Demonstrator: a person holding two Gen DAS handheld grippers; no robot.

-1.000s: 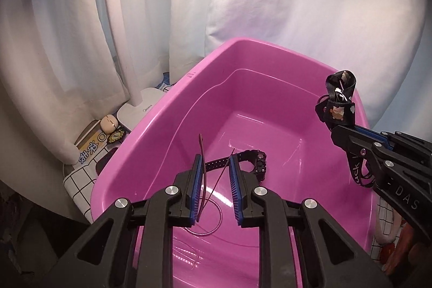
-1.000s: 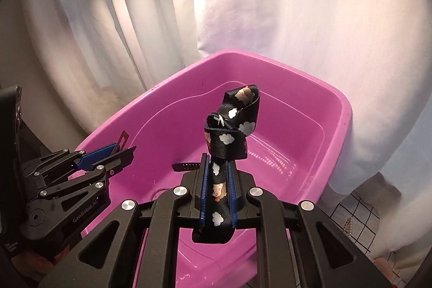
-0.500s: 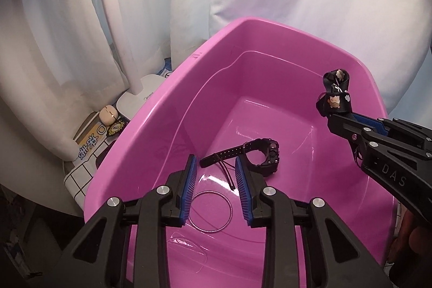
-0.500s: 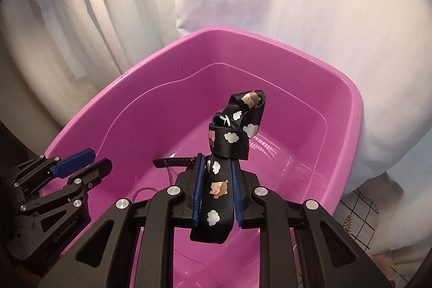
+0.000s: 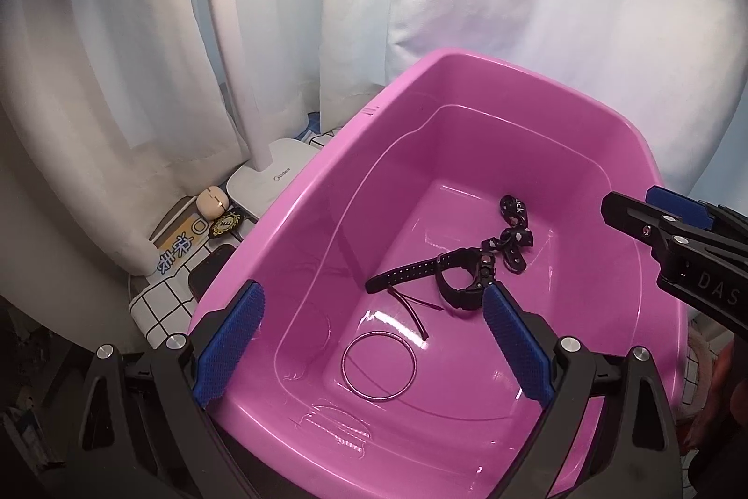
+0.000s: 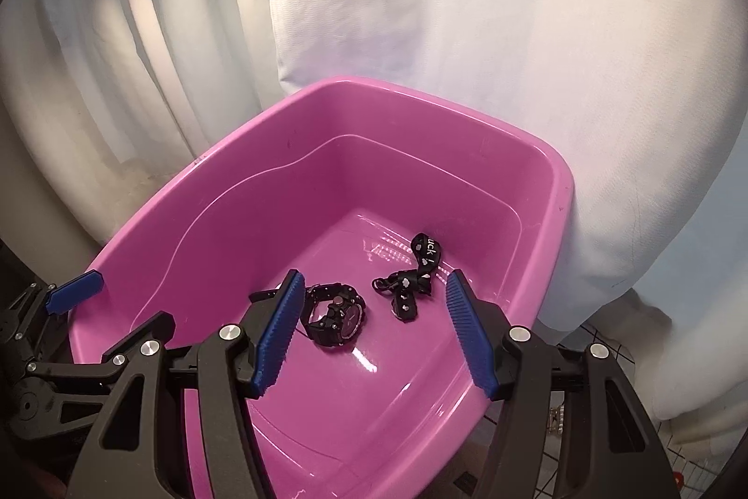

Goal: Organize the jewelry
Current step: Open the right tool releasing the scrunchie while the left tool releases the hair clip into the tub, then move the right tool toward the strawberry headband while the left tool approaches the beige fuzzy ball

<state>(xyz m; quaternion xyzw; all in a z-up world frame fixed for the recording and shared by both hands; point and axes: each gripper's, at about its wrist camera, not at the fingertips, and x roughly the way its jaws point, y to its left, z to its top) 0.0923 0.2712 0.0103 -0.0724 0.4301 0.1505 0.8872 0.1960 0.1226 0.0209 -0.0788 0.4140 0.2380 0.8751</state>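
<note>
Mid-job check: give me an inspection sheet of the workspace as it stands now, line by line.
Surface: white black-grid cloth under the glossy pink plastic tub.
Job's things: black wristwatch, black cloud-print strap and thin wire hoop with loose tail all lie on the tub floor; watch and strap are close together.
Clutter: beige earbud case, yellow printed box, small dark badge, dark phone-like slab.
Grippers: left gripper open, empty; right gripper open, empty.
Cables: nothing seen.
Surroundings: white curtains; white lamp stand.
</note>
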